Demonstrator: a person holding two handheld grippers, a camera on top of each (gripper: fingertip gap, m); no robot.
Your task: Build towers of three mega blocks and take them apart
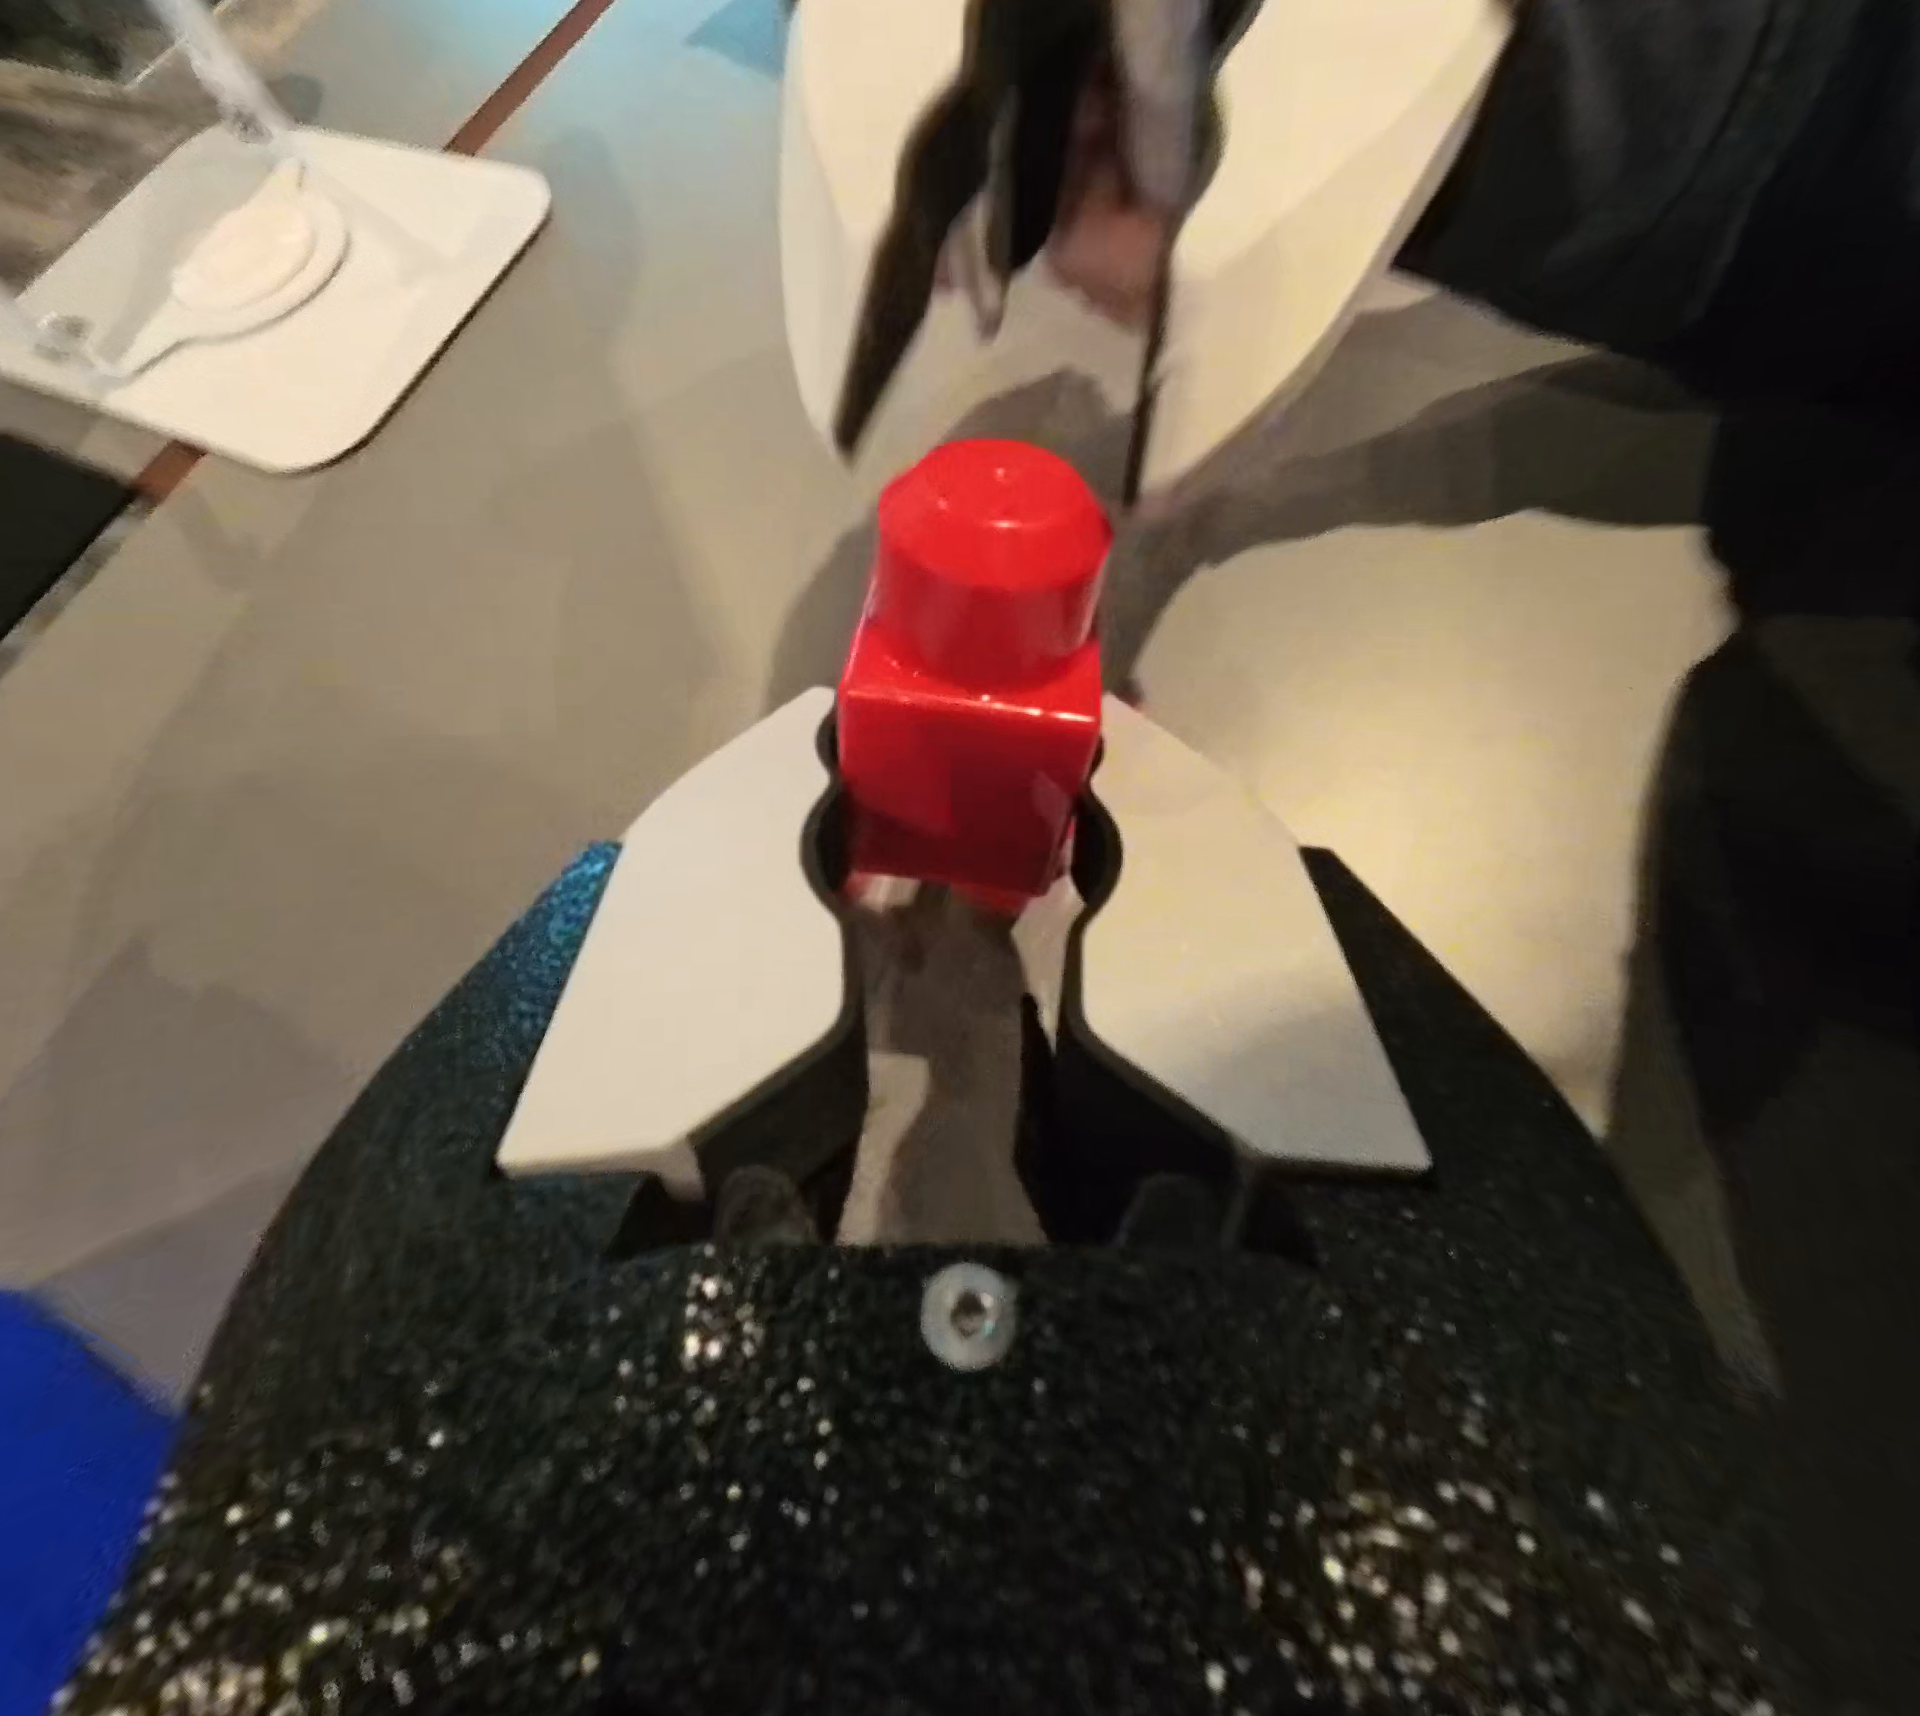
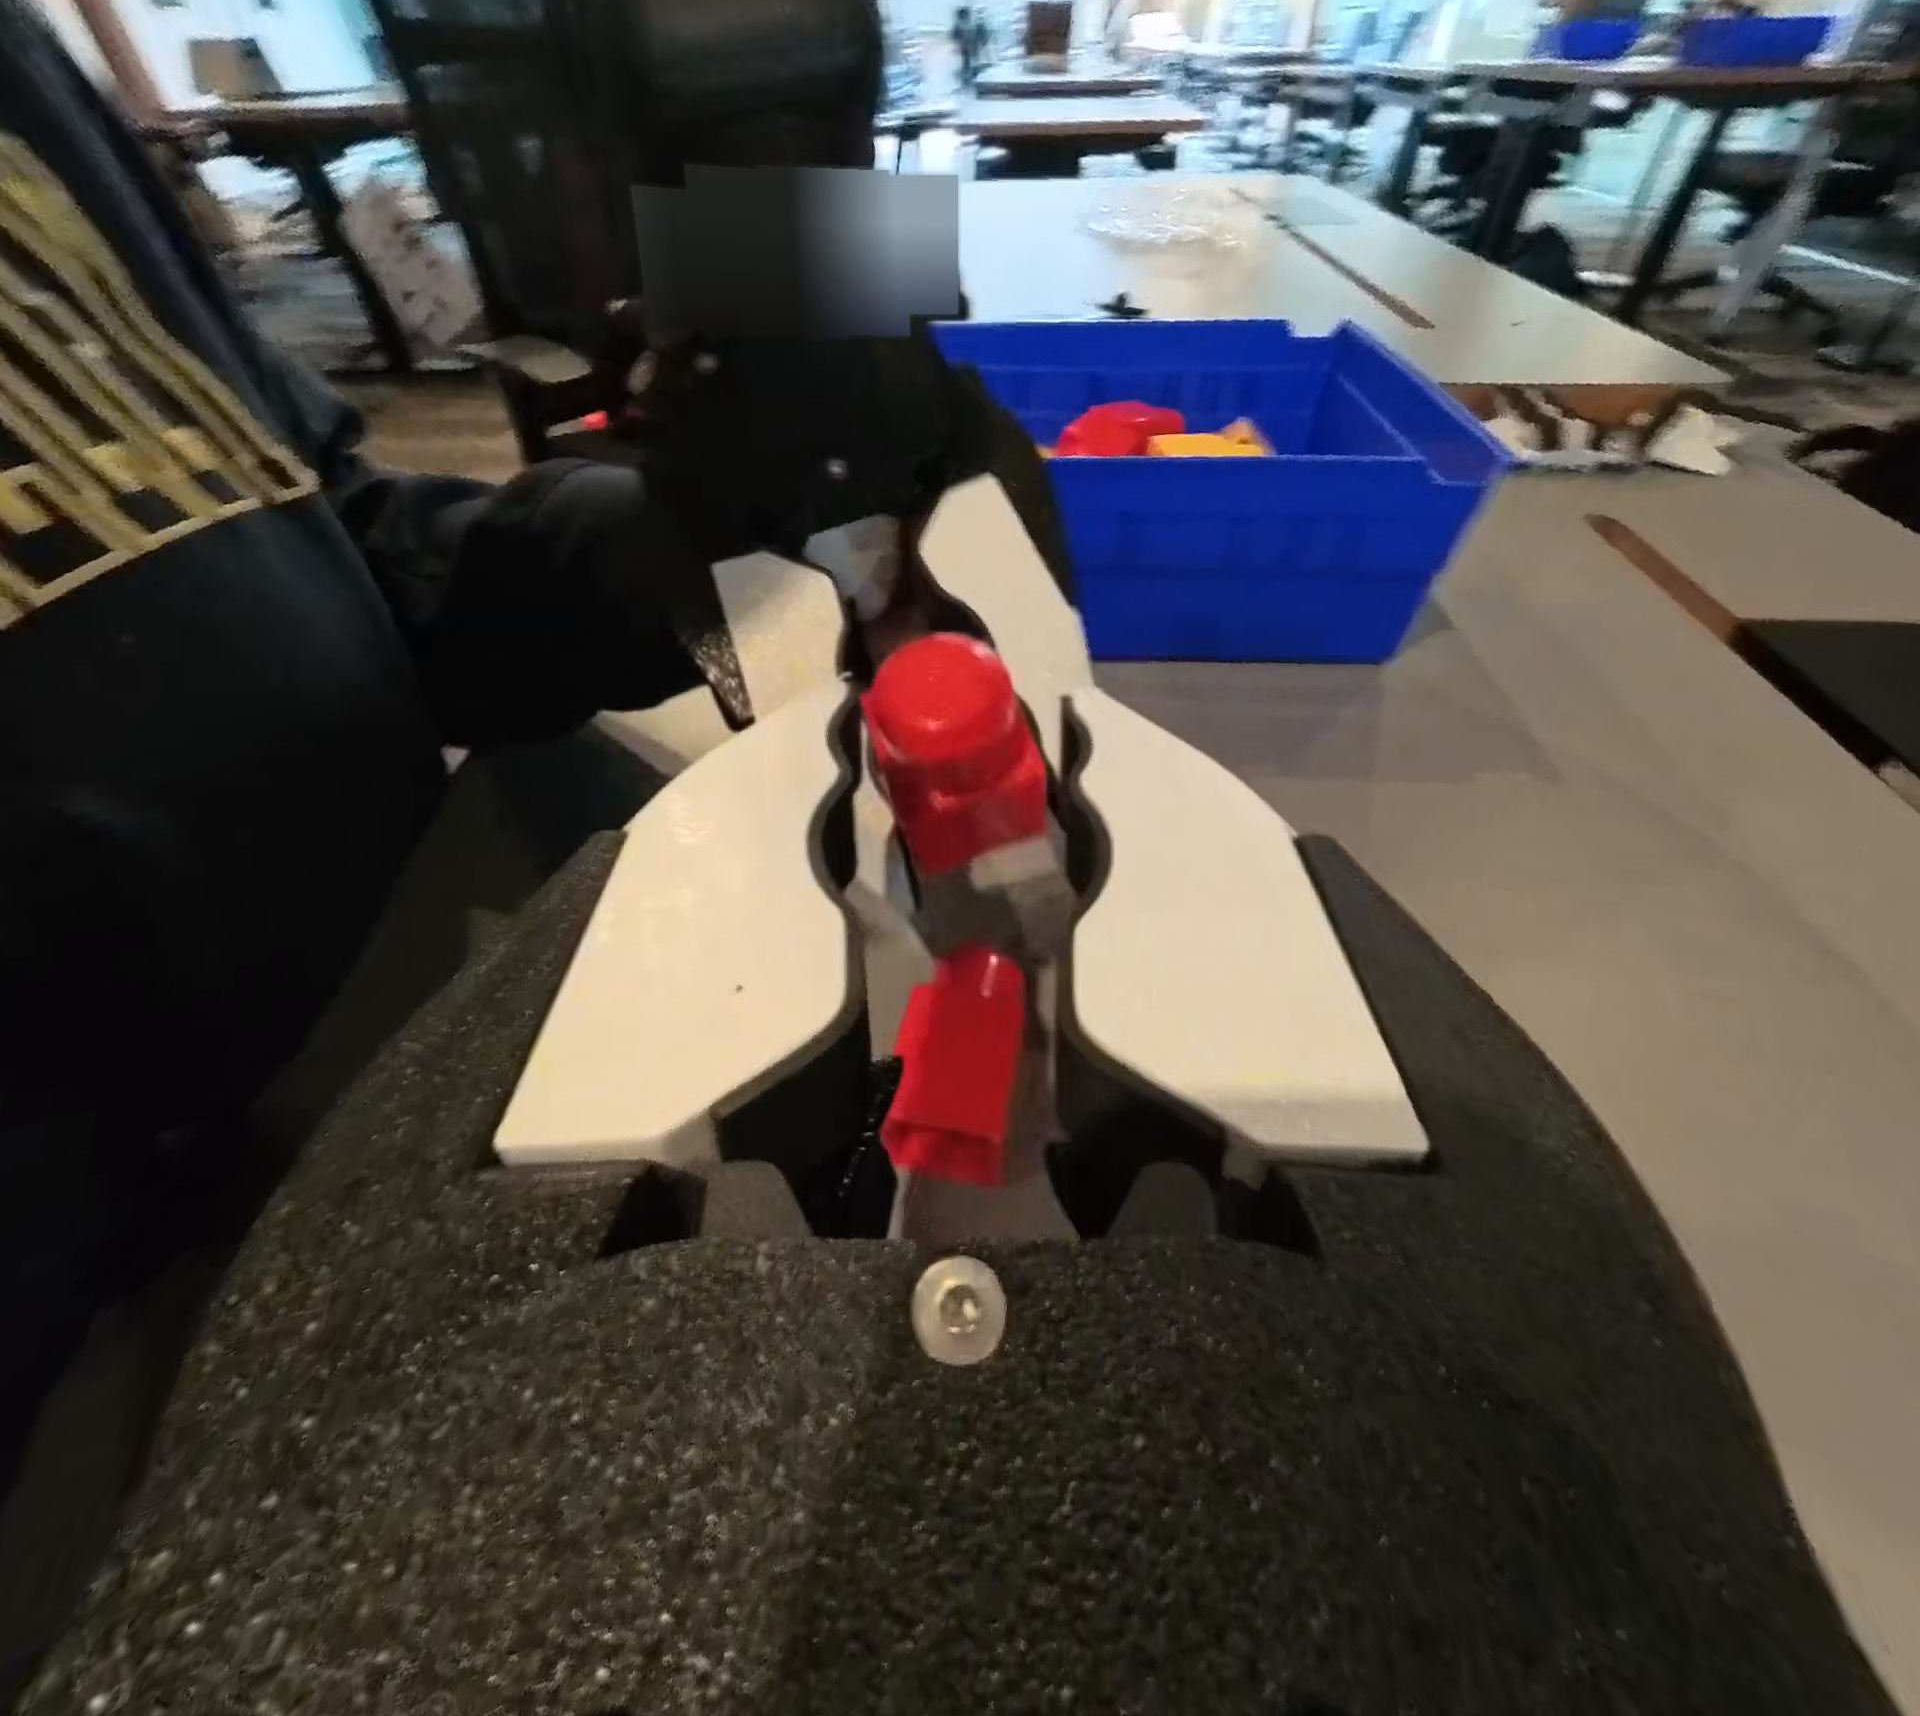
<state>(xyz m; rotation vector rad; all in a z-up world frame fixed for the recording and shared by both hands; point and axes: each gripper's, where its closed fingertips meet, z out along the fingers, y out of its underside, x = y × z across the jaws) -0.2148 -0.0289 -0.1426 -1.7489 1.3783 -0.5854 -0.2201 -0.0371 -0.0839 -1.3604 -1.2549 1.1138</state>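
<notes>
A tilted tower of three blocks sits between my right gripper's (image 2: 956,710) white fingers: a red block (image 2: 956,773) on top, a grey block (image 2: 997,908) in the middle and a red block (image 2: 956,1074) at the bottom. The fingers stand a block's width apart and close in on the tower at the grey block. My left gripper (image 1: 971,731) is shut on the top red block's (image 1: 977,710) body, with the stud pointing away. It faces the right gripper and shows beyond the tower in the right wrist view (image 2: 883,596). The right gripper (image 1: 1039,212) looms blurred above the stud.
A blue bin (image 2: 1247,565) holding red and yellow blocks stands on the grey table (image 2: 1558,835) beyond the grippers. A white lamp base (image 1: 281,284) sits at the table's left edge. A person's dark sleeve (image 1: 1662,108) fills the right. A glass dish (image 2: 1164,222) lies farther back.
</notes>
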